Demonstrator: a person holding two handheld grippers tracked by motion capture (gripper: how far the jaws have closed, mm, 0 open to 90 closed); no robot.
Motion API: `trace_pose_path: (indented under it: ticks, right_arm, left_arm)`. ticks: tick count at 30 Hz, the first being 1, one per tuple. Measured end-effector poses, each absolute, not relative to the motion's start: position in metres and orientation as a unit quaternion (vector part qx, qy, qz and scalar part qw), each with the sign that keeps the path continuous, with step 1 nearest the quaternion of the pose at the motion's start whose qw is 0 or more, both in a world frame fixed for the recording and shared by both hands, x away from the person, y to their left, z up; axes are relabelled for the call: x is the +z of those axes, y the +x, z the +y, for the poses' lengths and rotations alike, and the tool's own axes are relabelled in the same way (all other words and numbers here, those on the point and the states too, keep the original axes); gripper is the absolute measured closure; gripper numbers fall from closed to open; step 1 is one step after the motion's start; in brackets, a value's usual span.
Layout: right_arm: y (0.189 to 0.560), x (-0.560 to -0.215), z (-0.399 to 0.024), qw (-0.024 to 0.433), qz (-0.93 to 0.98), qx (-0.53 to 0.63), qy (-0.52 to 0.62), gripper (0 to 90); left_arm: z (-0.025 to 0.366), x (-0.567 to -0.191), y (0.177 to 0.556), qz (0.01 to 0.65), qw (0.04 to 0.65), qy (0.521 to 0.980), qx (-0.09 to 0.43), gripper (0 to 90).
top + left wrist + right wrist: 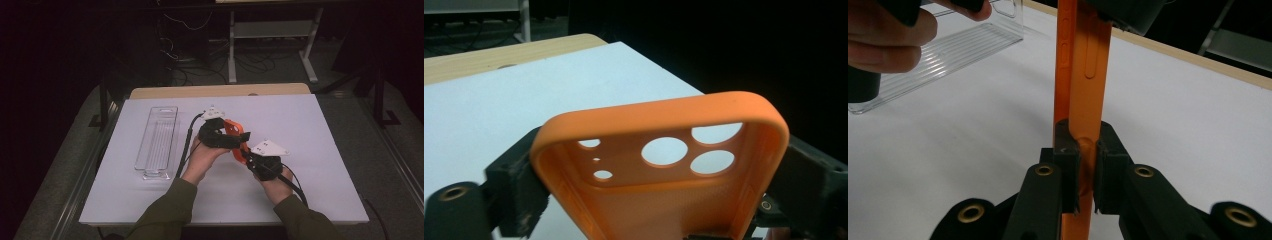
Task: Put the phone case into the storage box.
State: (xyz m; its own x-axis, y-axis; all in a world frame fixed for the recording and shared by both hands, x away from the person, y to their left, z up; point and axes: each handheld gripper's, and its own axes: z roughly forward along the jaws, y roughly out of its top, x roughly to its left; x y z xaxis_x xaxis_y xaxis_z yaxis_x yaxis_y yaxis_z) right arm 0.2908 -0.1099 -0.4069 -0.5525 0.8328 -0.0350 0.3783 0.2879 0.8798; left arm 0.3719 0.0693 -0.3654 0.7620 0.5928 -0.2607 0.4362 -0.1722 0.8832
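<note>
A clear ribbed plastic tray lies on the white table, at its left. Right of the tray, the left claw is clamped across the width of an orange silicone phone case, held above the table. Farther right, the right claw pinches the case's edge tightly.

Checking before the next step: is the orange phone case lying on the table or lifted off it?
Lifted. The orange phone case hangs above the table, gripped by the left tongs and right tongs.
</note>
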Motion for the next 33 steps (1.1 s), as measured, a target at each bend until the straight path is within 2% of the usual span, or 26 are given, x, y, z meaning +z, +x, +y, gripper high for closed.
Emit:
trace_pose_path:
  ticks: [23,33]
  right_arm:
    - [0.2921,-0.4080,-0.1099,0.253,0.769,0.441,0.387,76.6]
    - [0.2952,-0.4099,-0.1113,0.234,0.773,0.453,0.377,57.5]
  left_arm:
    - [0.0704,-0.3636,0.3705,0.332,0.549,0.764,0.072,14.5]
    - [0.0780,-0.3625,0.3743,0.331,0.539,0.770,0.084,14.7]
